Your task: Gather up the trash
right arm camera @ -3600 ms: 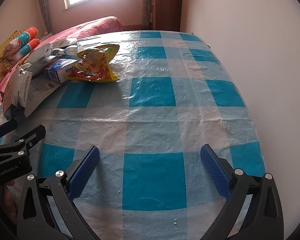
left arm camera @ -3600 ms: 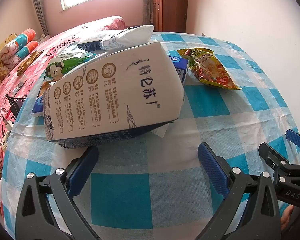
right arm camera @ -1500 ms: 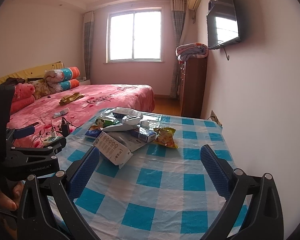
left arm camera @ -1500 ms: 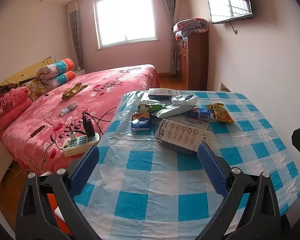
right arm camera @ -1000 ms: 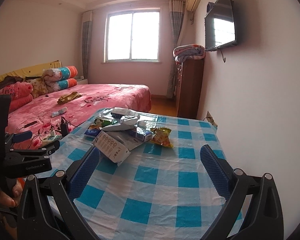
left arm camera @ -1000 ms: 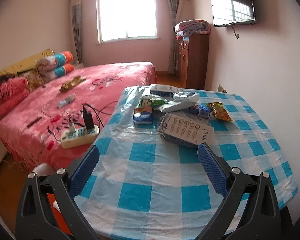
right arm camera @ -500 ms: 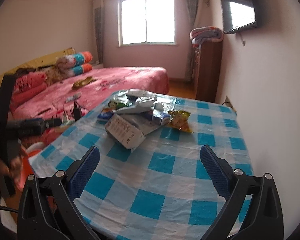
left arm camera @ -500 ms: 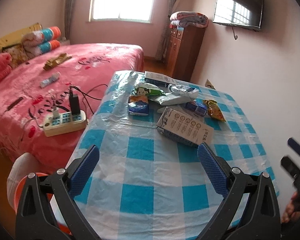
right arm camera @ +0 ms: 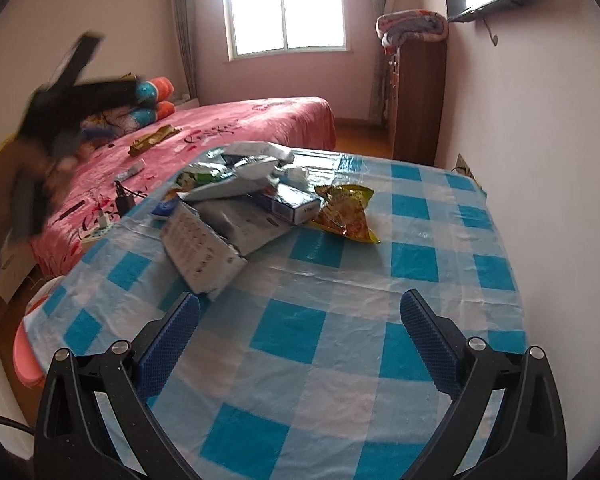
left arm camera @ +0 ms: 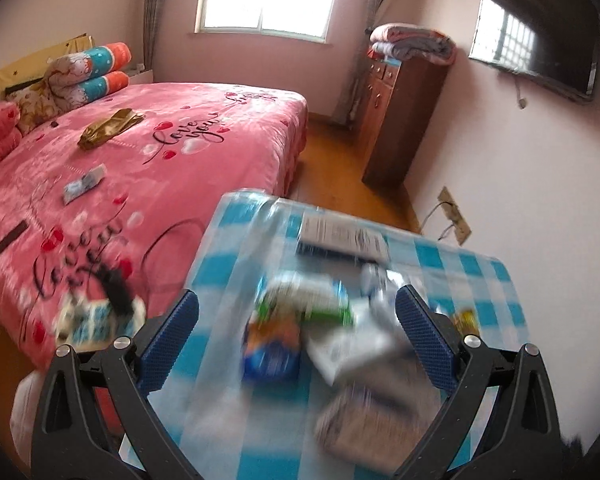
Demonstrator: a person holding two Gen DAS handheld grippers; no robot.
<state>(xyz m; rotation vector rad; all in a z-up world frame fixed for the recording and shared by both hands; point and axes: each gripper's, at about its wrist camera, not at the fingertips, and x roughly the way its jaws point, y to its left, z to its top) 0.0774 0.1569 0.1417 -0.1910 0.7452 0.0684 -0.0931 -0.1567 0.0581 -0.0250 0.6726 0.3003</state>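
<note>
While both grippers, left gripper (left arm camera: 296,328) and right gripper (right arm camera: 298,330), are held wide open and empty, the light, crushable milk carton (right arm camera: 202,250) at 11 o'clock is best pinched across its flat sides.

Counter (right arm camera: 420,240) cover: glossy wrinkled plastic. Snack bag (right arm camera: 346,212): shiny foil. Carton (right arm camera: 200,250): matt printed cardboard. Bed (left arm camera: 160,152) cover: soft plush cloth.
</note>
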